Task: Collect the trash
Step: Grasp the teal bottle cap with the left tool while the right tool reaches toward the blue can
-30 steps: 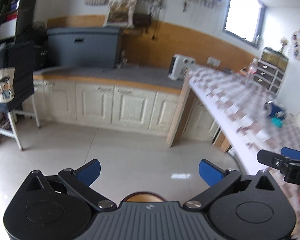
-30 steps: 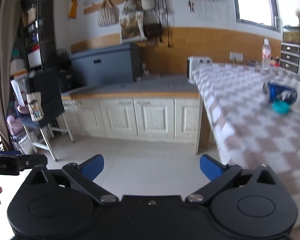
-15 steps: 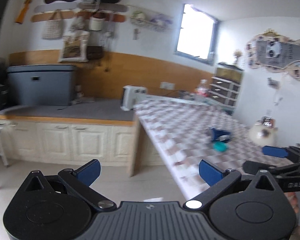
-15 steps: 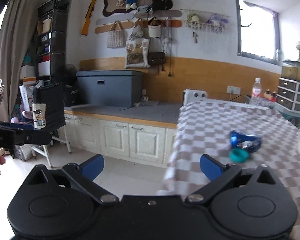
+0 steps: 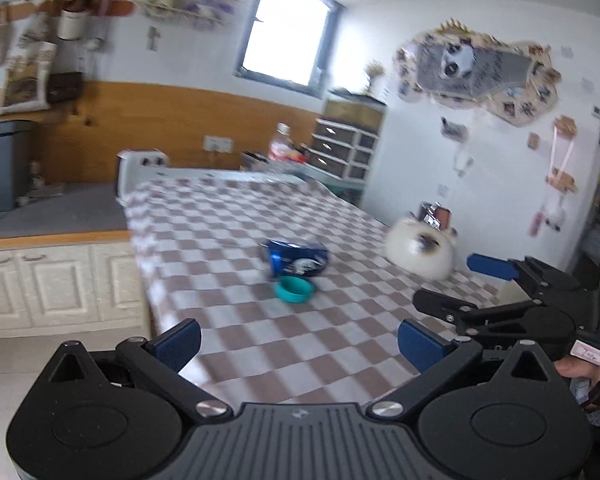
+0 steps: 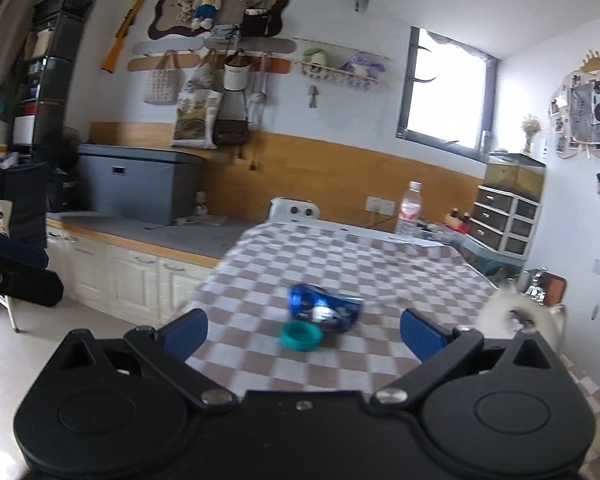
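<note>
One blue wrapper (image 6: 324, 307) (perhaps crumpled), one teal lid (image 6: 301, 336); both grippers, left gripper (image 5: 298, 342) and right gripper (image 6: 303, 334), spread apart.

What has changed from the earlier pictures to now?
Both tools, left and right, swung from facing the floor and cabinets toward the checkered table, nearing the blue can and teal lid. Nothing was gripped; both remain open, and the can and lid stayed put.

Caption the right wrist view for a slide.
Open right gripper faces a crushed blue can and teal cap on the checkered tablecloth.
</note>
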